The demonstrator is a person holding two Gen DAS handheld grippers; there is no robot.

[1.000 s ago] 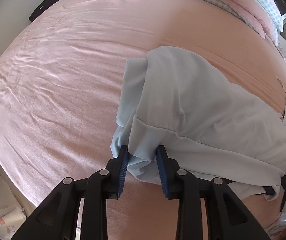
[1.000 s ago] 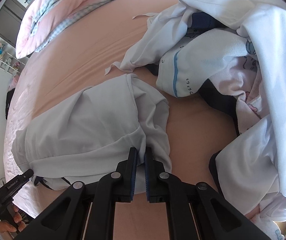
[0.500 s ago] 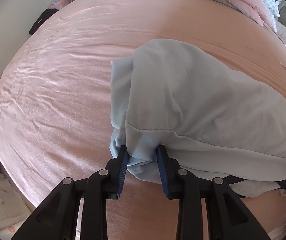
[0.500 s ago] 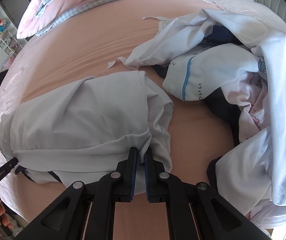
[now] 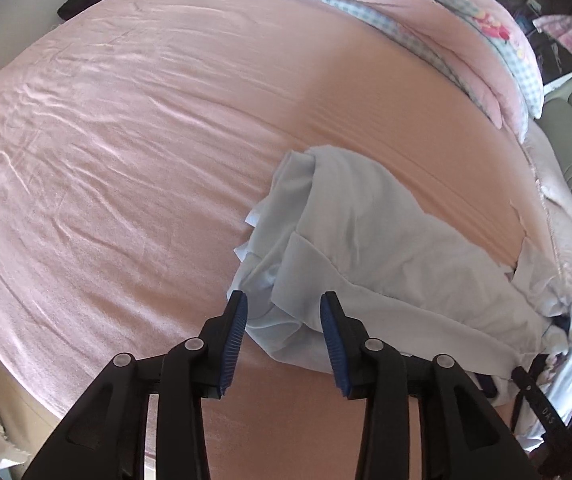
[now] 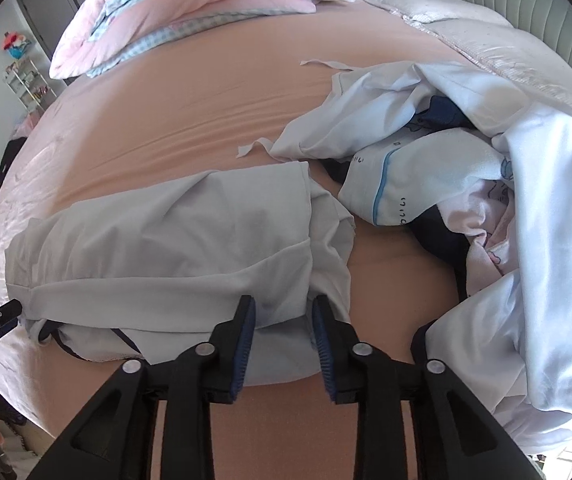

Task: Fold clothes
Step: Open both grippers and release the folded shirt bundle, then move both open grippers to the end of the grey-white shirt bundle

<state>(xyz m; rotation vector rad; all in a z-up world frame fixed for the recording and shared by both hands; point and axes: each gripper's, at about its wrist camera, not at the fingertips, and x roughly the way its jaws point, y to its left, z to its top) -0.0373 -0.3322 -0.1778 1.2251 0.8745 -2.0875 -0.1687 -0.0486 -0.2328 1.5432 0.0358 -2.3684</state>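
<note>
Left claw agape at pale blue garment on pink bed.

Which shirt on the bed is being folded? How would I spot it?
Look at the big pink bed. Near its front edge, right at both grippers, lies the plain pale-blue garment, flattened into a wide rectangle. The clothes pile beside it is crumpled, with cartoon prints and blue trim.

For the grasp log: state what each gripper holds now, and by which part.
Nothing. The left gripper and right gripper both stand open over the near edge of the pale blue garment.
</note>
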